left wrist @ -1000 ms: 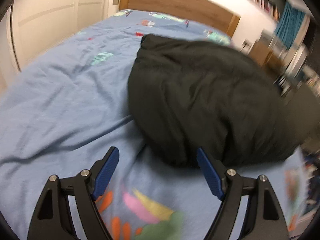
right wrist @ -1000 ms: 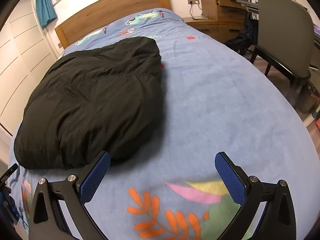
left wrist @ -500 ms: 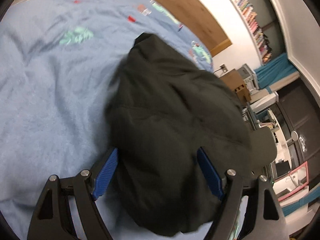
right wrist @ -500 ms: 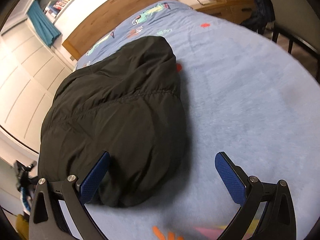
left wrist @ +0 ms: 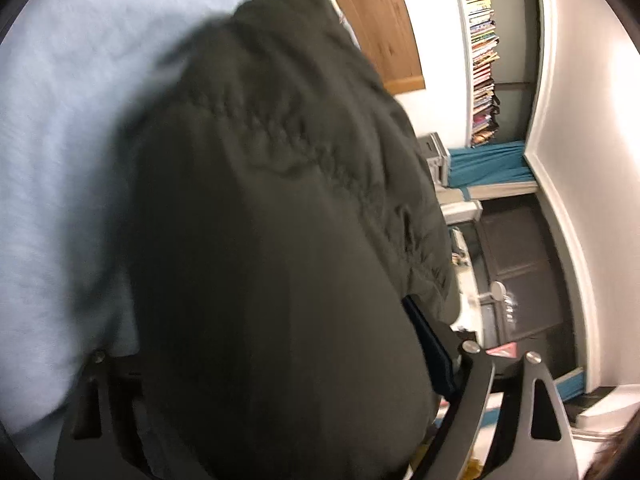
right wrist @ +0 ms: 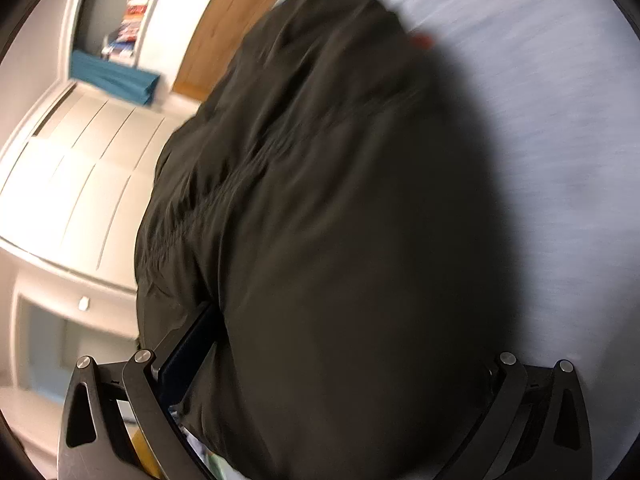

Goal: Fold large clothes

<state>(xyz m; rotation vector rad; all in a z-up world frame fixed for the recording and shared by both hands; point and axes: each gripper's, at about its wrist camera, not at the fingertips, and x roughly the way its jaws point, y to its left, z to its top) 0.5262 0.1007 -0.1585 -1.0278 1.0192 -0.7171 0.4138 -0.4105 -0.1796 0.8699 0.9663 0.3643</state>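
A large dark padded jacket (left wrist: 280, 220) lies folded in a bulky heap on the light blue bed cover (left wrist: 60, 120). My left gripper (left wrist: 272, 368) is open, its jaws wide apart around the near end of the jacket; the cloth hides the left finger. The jacket also fills the right wrist view (right wrist: 340, 220). My right gripper (right wrist: 348, 360) is open too, with the jacket's near end between its jaws and its right finger hidden by cloth.
A wooden headboard (left wrist: 372, 20) stands at the bed's far end. A bookshelf (left wrist: 484, 52) and teal curtain (left wrist: 488, 164) show on the wall. White wardrobe doors (right wrist: 80, 168) stand beside the bed. The blue cover (right wrist: 560, 120) stretches right of the jacket.
Both grippers have pushed forward and tilted, so the jacket's near end now sits between each pair of open jaws. The jacket itself has kept its place on the bed.
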